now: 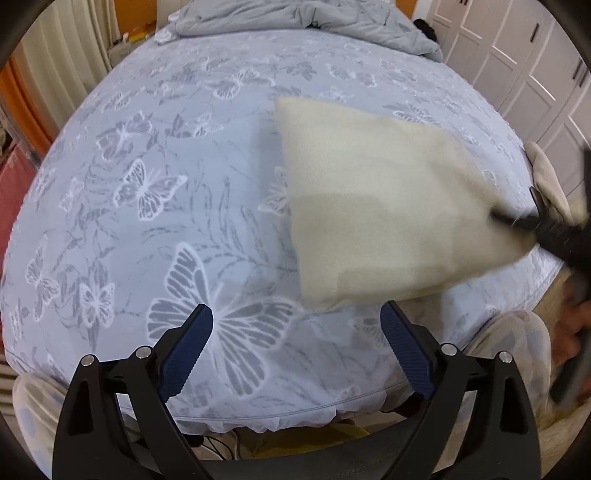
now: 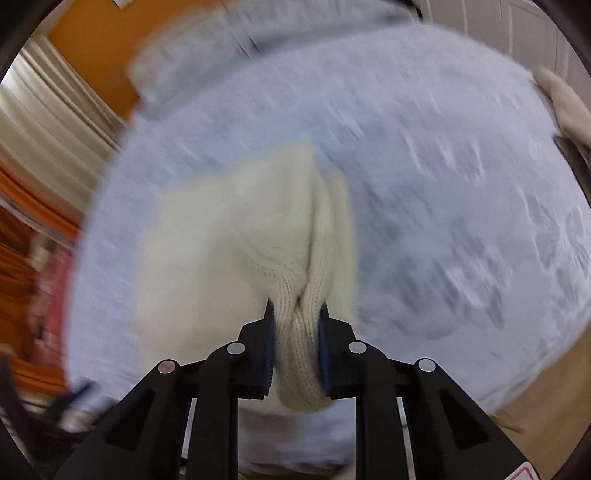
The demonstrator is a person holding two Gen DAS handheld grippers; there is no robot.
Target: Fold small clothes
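Observation:
A cream knitted garment [image 1: 384, 206] lies folded on the bed's blue butterfly sheet [image 1: 155, 192], right of middle in the left wrist view. My left gripper [image 1: 297, 332] is open and empty, just short of the garment's near edge. My right gripper [image 2: 297, 321] is shut on a bunched corner of the cream garment [image 2: 236, 243], which trails away over the sheet [image 2: 461, 206]. In the left wrist view the right gripper [image 1: 517, 221] holds the garment's right corner. The right wrist view is blurred by motion.
A crumpled grey blanket [image 1: 303, 18] lies at the bed's far end. Another cream cloth [image 1: 546, 177] sits at the bed's right edge. White cupboard doors [image 1: 524, 62] stand to the right. Orange curtains [image 2: 26, 229] hang at the left.

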